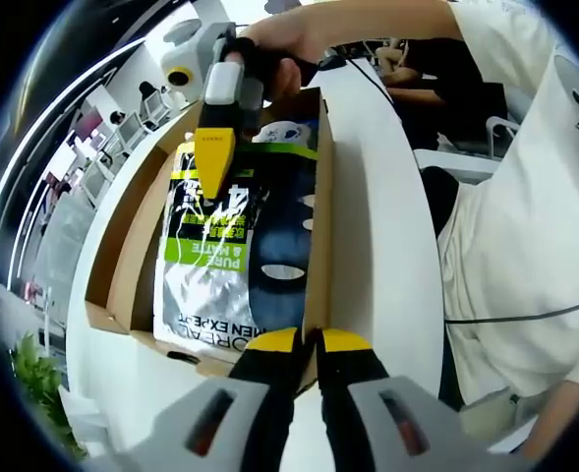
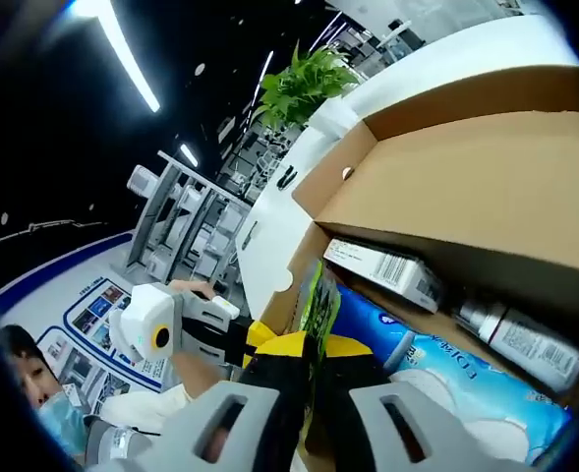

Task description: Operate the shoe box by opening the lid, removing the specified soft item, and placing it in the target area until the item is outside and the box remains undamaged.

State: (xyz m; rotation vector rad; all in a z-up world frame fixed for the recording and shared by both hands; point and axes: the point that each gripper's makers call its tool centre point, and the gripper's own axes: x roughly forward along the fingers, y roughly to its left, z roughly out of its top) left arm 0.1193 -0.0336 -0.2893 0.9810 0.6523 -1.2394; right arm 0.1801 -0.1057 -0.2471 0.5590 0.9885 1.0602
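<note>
Surface (image 1: 377, 197), white and curved, carries an open cardboard shoe box (image 1: 122, 236) with its lid flap (image 2: 486, 187) raised, brown inside face toward the right gripper view. A person in a pale top stands beside the surface at the right of the left gripper view.

Box contents, left gripper view: a flat sachet (image 1: 232, 246) printed black, white and green lies inside, with lettering along its lower edge. Right gripper view shows more packed goods in the box: a blue and white soft pack (image 2: 446, 379), a small white carton with a barcode (image 2: 382, 265), and a grey spray can (image 2: 510, 334) lying on its side.

Left hand-held gripper (image 1: 309, 342): yellow-tipped jaws pressed together on the near cardboard wall of the box, at its right corner.

Right hand-held gripper (image 2: 314, 344): jaws closed on the thin edge of the sachet, which stands up between the yellow tips, green rim showing. The same gripper appears in the left gripper view, coming down from the top, yellow tip touching the sachet's upper end, a hand wrapped round its handle.

Potted green plant (image 2: 304, 84) stands beyond the box.
</note>
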